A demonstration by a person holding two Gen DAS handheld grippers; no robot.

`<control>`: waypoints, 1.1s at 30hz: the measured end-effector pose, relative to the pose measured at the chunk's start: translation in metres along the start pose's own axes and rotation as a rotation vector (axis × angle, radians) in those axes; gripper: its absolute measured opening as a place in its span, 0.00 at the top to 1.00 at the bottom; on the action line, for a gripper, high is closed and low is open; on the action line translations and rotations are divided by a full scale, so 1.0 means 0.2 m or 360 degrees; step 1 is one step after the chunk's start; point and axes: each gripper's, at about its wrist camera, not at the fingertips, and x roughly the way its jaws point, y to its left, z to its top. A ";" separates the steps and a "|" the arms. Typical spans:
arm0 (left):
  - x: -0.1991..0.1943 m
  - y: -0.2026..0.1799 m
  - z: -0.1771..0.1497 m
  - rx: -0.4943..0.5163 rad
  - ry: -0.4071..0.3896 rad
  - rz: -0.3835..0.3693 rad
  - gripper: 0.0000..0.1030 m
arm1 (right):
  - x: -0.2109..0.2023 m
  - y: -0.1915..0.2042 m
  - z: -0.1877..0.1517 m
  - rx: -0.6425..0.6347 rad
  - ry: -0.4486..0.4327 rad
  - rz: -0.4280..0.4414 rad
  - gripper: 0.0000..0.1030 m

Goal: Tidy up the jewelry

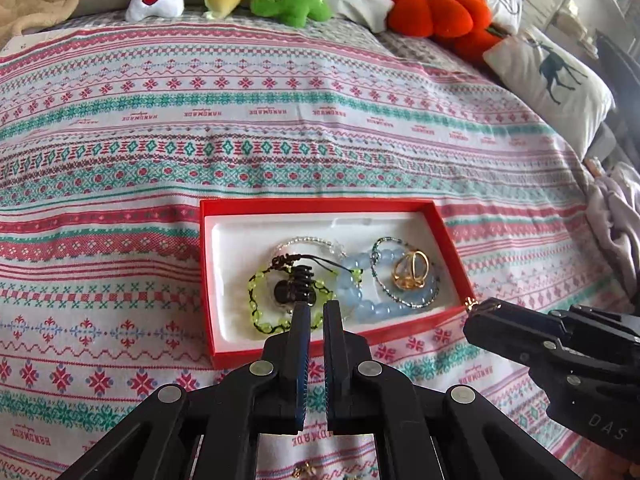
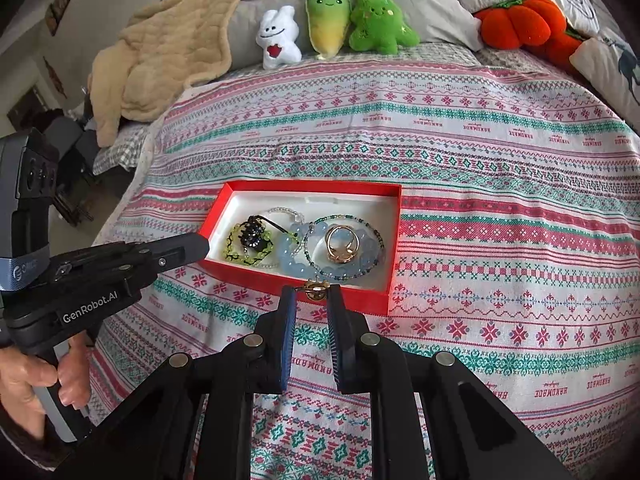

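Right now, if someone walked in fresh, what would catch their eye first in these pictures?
Probably the red box in the middle of the patterned bedspread, holding beaded bracelets and a gold ring. Next, the right gripper pinching a small gold trinket at the box's near edge. Plush toys line the headboard end.

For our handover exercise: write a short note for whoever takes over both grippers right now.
Right gripper: shut on a small gold metal earring, held near the front rim of the red cardboard box.
Left gripper: shut, empty, at the box's left end.
Done: green beaded bracelet, pale blue beaded bracelet, gold ring and black hair claw lie in the box.
Left: drop the earring in; another gold piece lies on the patterned bedspread.
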 end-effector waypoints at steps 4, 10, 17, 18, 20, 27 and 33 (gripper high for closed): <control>0.06 0.02 0.02 -0.0050 0.0028 -0.0014 0.99 | 0.06 -0.06 0.03 0.0042 0.0004 -0.0008 0.84; 0.12 0.04 0.04 -0.0104 0.0070 -0.0022 0.98 | 0.10 -0.14 0.07 0.0109 0.0000 0.0018 0.84; 0.13 0.05 0.05 -0.0116 0.0074 0.0016 0.71 | 0.13 -0.13 0.09 0.0096 0.0013 0.0038 0.84; 0.12 0.05 0.05 -0.0120 0.0071 0.0016 0.68 | 0.14 -0.13 0.09 0.0096 0.0017 0.0037 0.84; 0.10 0.06 0.05 -0.0129 0.0062 0.0021 0.67 | 0.15 -0.13 0.09 0.0104 0.0022 0.0037 0.84; 0.02 0.05 -0.06 -0.0054 0.0167 0.0076 0.66 | 0.15 -0.13 0.08 0.0139 0.0045 0.0051 0.84; 0.01 0.03 -0.29 0.0034 0.0382 0.0083 0.66 | 0.08 -0.08 0.01 0.0093 0.0097 0.0012 0.84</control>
